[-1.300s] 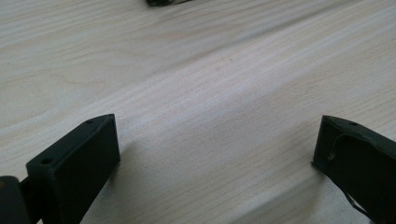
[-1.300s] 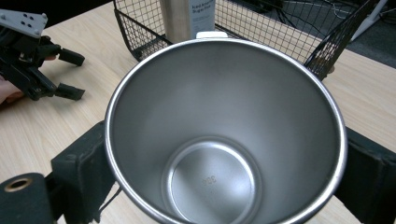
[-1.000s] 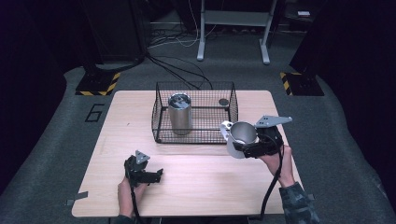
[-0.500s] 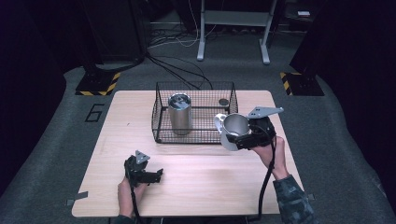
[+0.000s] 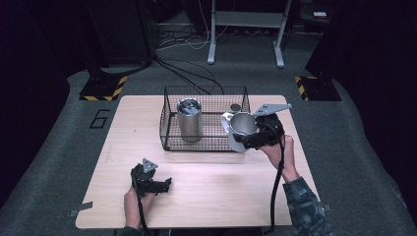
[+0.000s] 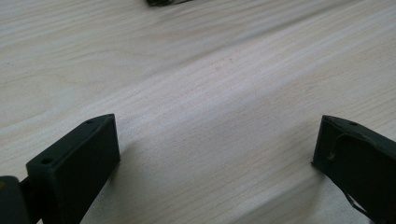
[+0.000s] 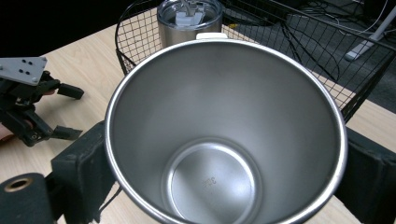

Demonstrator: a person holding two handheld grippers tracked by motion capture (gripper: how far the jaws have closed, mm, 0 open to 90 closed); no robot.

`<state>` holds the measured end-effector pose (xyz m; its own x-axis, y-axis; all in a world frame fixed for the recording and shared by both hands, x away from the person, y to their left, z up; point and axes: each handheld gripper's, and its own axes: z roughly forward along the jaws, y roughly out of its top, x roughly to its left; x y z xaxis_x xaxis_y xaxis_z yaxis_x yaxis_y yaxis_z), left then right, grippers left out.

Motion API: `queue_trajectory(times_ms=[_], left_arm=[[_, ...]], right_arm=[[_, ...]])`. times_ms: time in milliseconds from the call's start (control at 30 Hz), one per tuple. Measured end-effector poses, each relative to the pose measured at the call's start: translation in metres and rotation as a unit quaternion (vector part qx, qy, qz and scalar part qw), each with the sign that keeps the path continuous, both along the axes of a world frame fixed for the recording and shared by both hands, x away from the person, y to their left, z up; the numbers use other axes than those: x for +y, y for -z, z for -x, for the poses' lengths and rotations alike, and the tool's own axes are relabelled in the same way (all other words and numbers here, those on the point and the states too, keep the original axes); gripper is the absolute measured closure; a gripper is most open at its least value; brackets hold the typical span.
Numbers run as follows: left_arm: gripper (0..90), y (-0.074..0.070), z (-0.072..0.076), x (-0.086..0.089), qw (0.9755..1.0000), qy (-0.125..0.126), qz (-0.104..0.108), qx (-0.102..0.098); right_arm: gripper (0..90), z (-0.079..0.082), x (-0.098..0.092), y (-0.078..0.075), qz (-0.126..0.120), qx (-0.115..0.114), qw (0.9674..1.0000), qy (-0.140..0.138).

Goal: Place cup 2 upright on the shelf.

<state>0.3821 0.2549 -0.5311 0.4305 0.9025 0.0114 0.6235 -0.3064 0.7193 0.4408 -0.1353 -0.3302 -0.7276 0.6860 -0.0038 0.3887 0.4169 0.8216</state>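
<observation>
My right gripper (image 5: 255,135) is shut on an open steel cup (image 5: 242,126), held in the air at the right front corner of the black wire basket (image 5: 169,130), its mouth tilted toward the camera. The right gripper view looks straight into the empty cup (image 7: 224,135), both jaws pressed on its sides. A lidded steel tumbler (image 5: 189,119) stands upright inside the basket, also seen behind the cup as the tumbler (image 7: 189,21). My left gripper (image 5: 160,186) rests low over the bare table (image 6: 210,93) near the front left, open, nothing between its jaws.
A small dark round object (image 5: 235,107) lies in the basket's far right corner. The wooden table (image 5: 211,196) has free room in front of the basket. Cables and a metal stand's legs (image 5: 211,54) lie on the floor beyond.
My right gripper has carried the cup up and to the left, from the table's right side to the basket's right front corner. The left gripper has stayed put.
</observation>
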Motion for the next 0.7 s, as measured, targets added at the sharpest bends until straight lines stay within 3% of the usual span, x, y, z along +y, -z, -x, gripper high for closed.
queue_trajectory(times_ms=[700], left_arm=[[0.0, 0.000, 0.000, 0.000, 1.0000, -0.001, -0.002, 0.000]], right_arm=[[6.6, -0.026, 0.021, -0.011, 0.013, 0.001, 0.9999, 0.003]])
